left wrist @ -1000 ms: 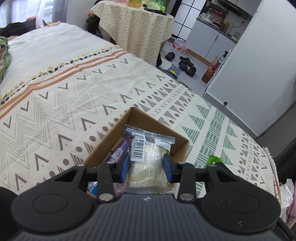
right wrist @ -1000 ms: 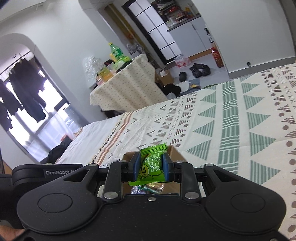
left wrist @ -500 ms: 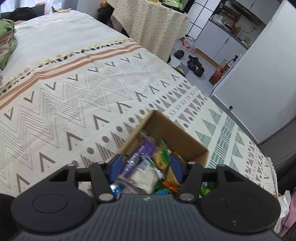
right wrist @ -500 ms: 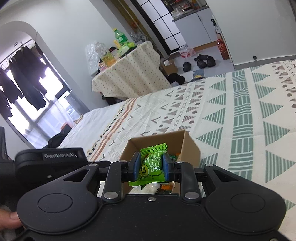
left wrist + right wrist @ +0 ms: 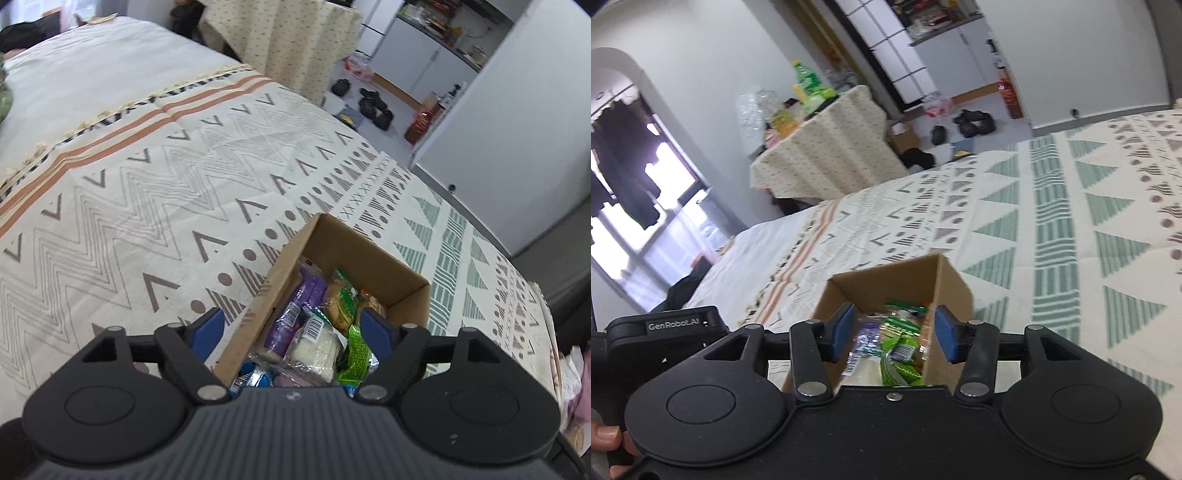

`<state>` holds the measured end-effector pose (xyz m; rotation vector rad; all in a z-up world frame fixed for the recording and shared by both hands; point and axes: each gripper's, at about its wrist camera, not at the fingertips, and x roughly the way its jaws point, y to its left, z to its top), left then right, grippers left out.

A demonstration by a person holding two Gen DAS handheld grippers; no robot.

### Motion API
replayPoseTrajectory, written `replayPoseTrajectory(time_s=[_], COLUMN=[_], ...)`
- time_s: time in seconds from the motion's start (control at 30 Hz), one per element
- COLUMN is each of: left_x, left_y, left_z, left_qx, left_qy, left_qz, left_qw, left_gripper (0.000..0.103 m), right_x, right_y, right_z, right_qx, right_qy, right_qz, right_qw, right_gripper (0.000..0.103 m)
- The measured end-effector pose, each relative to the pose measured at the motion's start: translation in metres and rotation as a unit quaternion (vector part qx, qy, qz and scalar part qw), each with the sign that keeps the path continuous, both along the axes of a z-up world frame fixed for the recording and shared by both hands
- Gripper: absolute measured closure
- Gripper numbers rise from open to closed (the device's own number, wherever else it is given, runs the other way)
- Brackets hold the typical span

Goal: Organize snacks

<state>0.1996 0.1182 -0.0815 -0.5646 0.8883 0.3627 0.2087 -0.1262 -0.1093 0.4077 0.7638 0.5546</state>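
Patterned bedspread point(image 5: 155, 192) carries the box point(image 5: 354, 254) of snacks point(image 5: 314, 332). Left gripper point(image 5: 291, 328) hangs above it, jaws opening, empty; snacks lie at its 6 o'clock. Right gripper point(image 5: 894, 332), also opening and empty, frames them likewise.

A second ago my left claw point(image 5: 291, 328) pinched a clear packet of pale biscuits point(image 5: 317, 345) above the cardboard box point(image 5: 369, 254); now its jaws are opening with nothing pressed between them, and that packet lies in the box among the other snacks, beside a purple wrapper point(image 5: 295, 314); my right claw point(image 5: 895, 334) gripped a green packet point(image 5: 899, 360) until half a second ago; now its jaws are opening too, the pads point(image 5: 947, 338) stand clear of it, and it lies in the box; both views have drawn nearer the box, so it fills more of each.
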Motion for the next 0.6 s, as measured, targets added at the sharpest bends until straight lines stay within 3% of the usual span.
replayPoseTrajectory(time_s=[0.3, 0.6], left_x=[-0.013, -0.038], left_y=[0.002, 0.000], left_z=[0.015, 0.041], left_qx=[0.009, 0.032], left_qy=[-0.006, 0.001], left_qz=[-0.066, -0.116], left_qw=[0.9978, 0.9927], left_gripper=[0.012, 0.007], right_x=[-0.031, -0.063], right_y=[0.002, -0.003], right_z=[0.019, 0.045], right_qx=[-0.028, -0.071], right_qy=[0.012, 0.011], right_qz=[-0.037, -0.061], right_qw=[0.999, 0.996], right_gripper=[0.040, 0.015])
